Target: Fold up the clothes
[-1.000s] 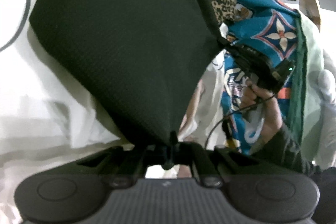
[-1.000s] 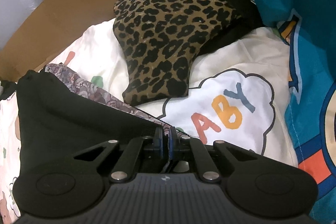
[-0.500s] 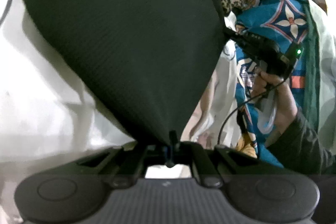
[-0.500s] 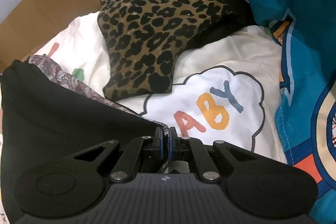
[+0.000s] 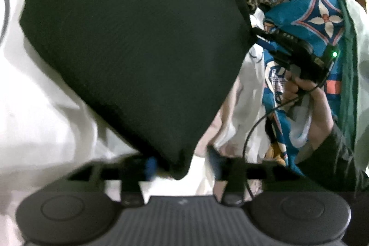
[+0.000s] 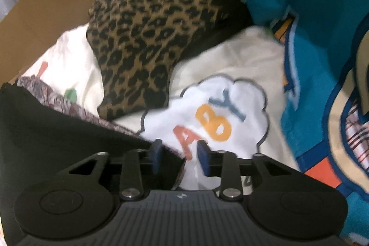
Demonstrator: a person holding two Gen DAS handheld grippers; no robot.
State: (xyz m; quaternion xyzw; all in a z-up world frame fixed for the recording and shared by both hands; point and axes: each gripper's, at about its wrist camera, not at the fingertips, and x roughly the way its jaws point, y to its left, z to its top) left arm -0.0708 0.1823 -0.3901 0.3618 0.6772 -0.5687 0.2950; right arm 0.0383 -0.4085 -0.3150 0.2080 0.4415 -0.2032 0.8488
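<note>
Black garment point(image 5: 129, 43) lies spread on the cream bedsheet point(image 6: 230, 66), left of the leopard-print cloth point(image 6: 147, 38). It looks soft, light and limp, so the corners are best to hold. Its long axis seems to run from near to far right. Left gripper point(image 5: 182, 165) and right gripper point(image 6: 178, 155) are both opening, a corner loose between each.

Garment point(image 6: 57, 130) lies near left on the sheet point(image 6: 230, 66); pillow point(image 6: 147, 38) far behind it (quilt point(image 6: 311, 27) at right).
</note>
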